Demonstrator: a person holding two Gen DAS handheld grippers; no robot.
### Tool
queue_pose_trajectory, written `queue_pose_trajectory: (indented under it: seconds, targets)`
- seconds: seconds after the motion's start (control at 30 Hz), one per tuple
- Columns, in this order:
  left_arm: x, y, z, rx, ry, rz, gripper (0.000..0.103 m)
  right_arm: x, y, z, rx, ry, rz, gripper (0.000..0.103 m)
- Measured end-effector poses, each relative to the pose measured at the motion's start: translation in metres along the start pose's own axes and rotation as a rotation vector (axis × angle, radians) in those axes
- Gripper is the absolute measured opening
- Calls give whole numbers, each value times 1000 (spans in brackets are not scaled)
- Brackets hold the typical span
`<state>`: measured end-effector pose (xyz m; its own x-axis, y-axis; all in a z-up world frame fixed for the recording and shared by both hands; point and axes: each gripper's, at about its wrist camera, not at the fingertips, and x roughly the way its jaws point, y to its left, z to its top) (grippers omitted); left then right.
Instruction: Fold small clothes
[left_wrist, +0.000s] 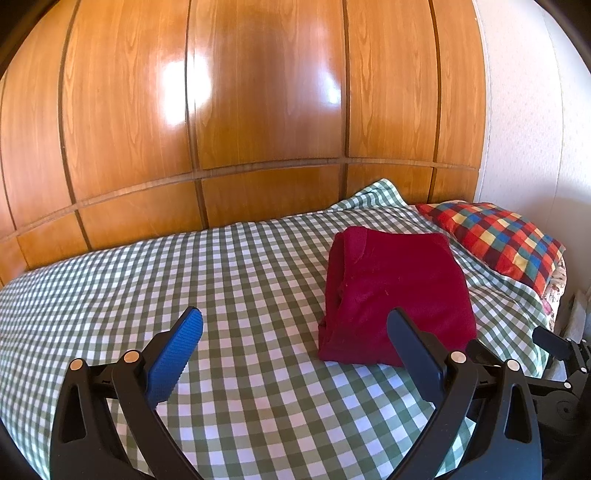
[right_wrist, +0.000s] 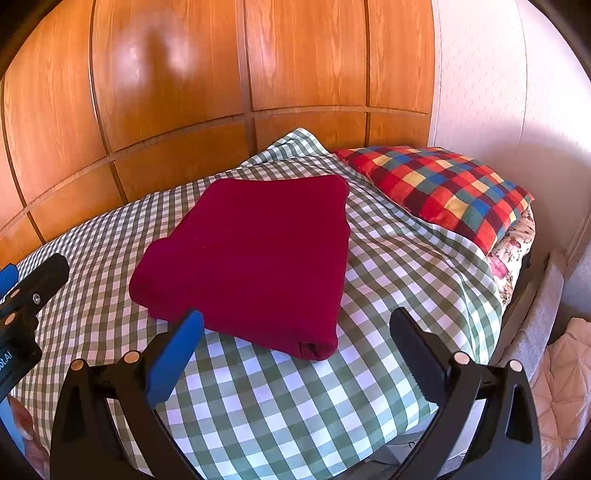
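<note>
Dark red knitted garment (right_wrist: 251, 258), folded into a thick rectangle, centre frame on green-and-white checked bedcover (right_wrist: 295, 406). Left tongs (left_wrist: 295, 325) and right tongs (right_wrist: 295, 325) spread wide, gripping nothing. Folding apparently finished; next, probably setting aside or smoothing.

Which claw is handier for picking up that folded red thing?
Probably the right claw: the red garment lies straight ahead between its open fingers. For the left claw, it sits off to the right.

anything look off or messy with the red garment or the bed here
Nothing stands out. The red garment lies folded in a neat block on the checked sheet, beside the multicolour pillow. Both grippers, left and right, are open and empty.
</note>
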<state>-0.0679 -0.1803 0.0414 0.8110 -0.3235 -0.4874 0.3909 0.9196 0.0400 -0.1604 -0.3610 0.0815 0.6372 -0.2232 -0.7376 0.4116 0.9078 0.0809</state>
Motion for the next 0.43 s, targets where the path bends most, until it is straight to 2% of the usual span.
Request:
queue_pose_trajectory:
  seconds: [0.23,0.33,0.43]
  targets:
    - [13,8,-4,-25,48,28,99,3,-14,7,17,-12,-11,101]
    - [22,15,-8,-51,88,38,99,10,-35,17,51,-14,-50,101]
    - [32,22,-13,-76,123,50,99,34,-66,31,87,1,-125,101]
